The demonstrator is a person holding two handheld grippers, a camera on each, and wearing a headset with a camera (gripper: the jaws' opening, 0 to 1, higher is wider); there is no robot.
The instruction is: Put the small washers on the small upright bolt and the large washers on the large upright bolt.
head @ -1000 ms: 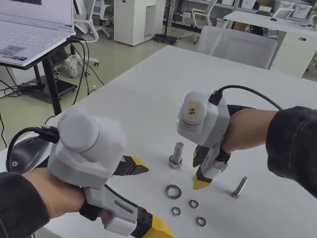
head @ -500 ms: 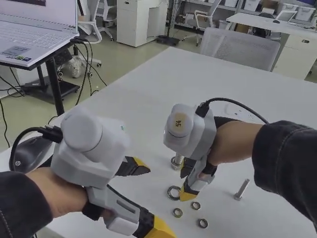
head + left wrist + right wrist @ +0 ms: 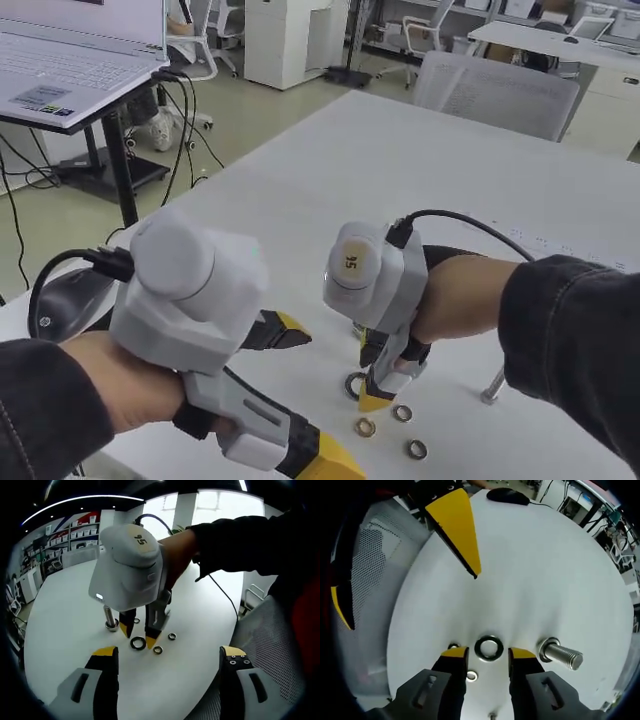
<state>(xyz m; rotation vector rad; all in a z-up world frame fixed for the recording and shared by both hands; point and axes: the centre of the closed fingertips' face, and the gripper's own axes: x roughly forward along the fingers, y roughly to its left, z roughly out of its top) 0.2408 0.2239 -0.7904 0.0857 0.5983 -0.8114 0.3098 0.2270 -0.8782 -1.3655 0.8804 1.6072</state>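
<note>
A large washer (image 3: 488,647) lies flat on the white table (image 3: 400,170), between the yellow tips of my right gripper (image 3: 488,654). That gripper is open and points down over the large washer (image 3: 137,643), which its body half hides in the head view. The large upright bolt (image 3: 560,653) stands just beyond the washer. Small washers (image 3: 402,412) (image 3: 365,427) (image 3: 417,449) lie close by on the near side. The small bolt (image 3: 491,386) stands to the right. My left gripper (image 3: 169,655) is open and empty, hovering at the near left (image 3: 315,395).
A laptop (image 3: 70,50) sits on a side stand at far left, with cables hanging below it. A dark mouse (image 3: 60,300) lies by my left hand. A mesh chair (image 3: 495,90) stands at the table's far edge. The table's near edge runs just under my left gripper.
My right gripper has moved left and down from beside the large bolt, and its tips now straddle the large washer. The left gripper has stayed about where it was.
</note>
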